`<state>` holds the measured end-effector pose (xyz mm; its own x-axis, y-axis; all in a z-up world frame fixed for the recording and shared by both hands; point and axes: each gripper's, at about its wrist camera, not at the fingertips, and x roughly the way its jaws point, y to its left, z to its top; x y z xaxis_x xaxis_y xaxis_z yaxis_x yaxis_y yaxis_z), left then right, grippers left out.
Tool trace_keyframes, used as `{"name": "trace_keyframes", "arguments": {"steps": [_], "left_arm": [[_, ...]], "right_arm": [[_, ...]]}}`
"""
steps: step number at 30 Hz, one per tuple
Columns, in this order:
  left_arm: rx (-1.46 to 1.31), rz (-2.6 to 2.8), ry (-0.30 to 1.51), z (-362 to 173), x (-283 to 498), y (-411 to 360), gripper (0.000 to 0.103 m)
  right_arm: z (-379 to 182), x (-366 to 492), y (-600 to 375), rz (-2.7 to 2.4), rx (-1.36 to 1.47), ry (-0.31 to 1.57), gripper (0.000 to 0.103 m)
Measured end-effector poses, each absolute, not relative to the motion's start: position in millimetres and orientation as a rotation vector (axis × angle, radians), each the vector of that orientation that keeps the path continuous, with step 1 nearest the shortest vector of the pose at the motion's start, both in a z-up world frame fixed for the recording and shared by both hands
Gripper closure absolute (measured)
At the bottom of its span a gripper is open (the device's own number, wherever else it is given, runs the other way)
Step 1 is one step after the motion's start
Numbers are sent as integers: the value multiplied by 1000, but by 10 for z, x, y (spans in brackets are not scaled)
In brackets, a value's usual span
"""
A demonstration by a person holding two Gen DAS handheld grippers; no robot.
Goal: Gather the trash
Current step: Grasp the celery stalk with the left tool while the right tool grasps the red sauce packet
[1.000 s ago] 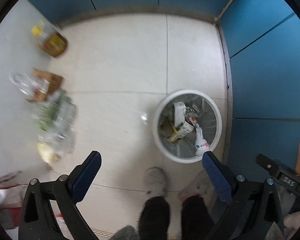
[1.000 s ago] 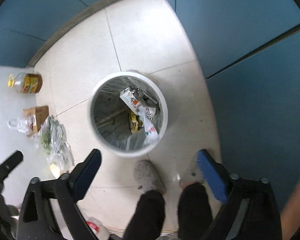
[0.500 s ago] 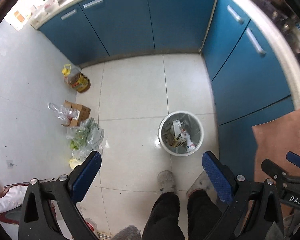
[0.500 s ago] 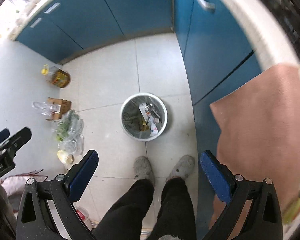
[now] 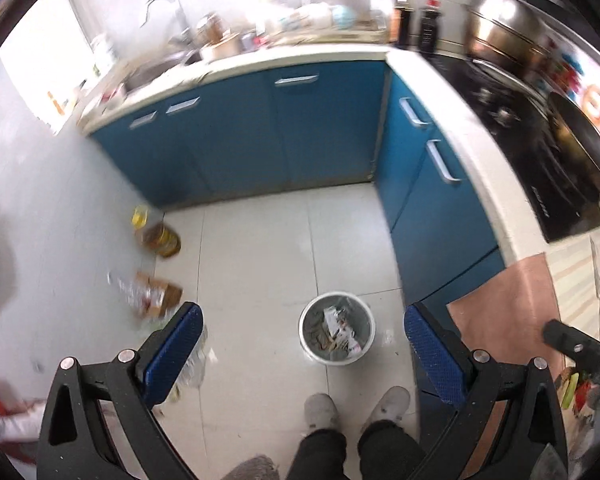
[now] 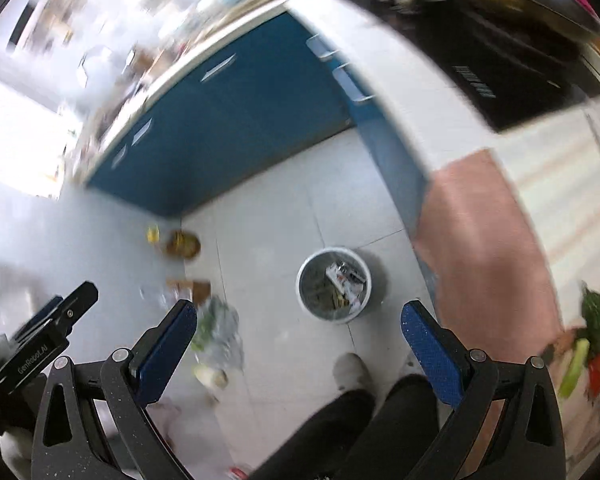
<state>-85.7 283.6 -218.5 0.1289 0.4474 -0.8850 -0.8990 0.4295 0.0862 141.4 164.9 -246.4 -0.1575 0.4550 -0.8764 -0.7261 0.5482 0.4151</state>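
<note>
- Standing against the wall on the left, an oil bottle [image 5: 158,236] and a cardboard box [image 5: 158,295] share the floor with a clear bag of greens [image 6: 216,328].
- Left gripper [image 5: 302,350] — jaws wide apart, holding nothing.
- Trash bin [image 5: 337,334] on the tiled floor, between the fingers, holding wrappers.
- Right gripper [image 6: 298,350] — also spread, empty.
- Blue cabinets [image 5: 440,216] stand just right of the bin.

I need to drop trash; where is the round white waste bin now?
The round white waste bin stands on the tiled floor, beside the blue cabinets, just ahead of the person's feet.
</note>
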Motion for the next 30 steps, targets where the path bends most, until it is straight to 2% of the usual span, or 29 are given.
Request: {"name": "trace_keyframes", "arguments": {"steps": [7,9,14,16,18,20,21,22,25,30], "left_arm": [[-430,784,1111,-2214,439,2312,0],[-445,653,1166,-2362,872,2013,0],[-515,270,1351,-2910,1879,1097,2],[-521,159,1430,-3153,2168,740,20],[-526,73,1484,-3349,2379,425,28],[-496,24,1519,-3503,2523,180,29],[-482,15,1534,-3552,2560,122,40],[-458,19,1551,-3591,2569,42,63],[-437,35,1566,-3674,2579,25,85],[-403,66,1545,-3652,2515,199,91]], "right_arm": [[-2492,2467,310,701,5,1419,1],[-2561,2713,-168,573,59,1416,19],[-2832,3099,-1344,288,204,1439,42],[-2947,3186,-1727,213,246,1449,43],[-3033,3229,-1995,164,277,1459,45],[-3125,3232,-2183,136,297,1467,45],[-3185,3228,-2200,131,305,1470,45],[-3233,3224,-2212,131,313,1472,45],[-3395,3183,-2201,152,320,1463,45],[-3687,3208,-1871,228,349,1477,45]]}}
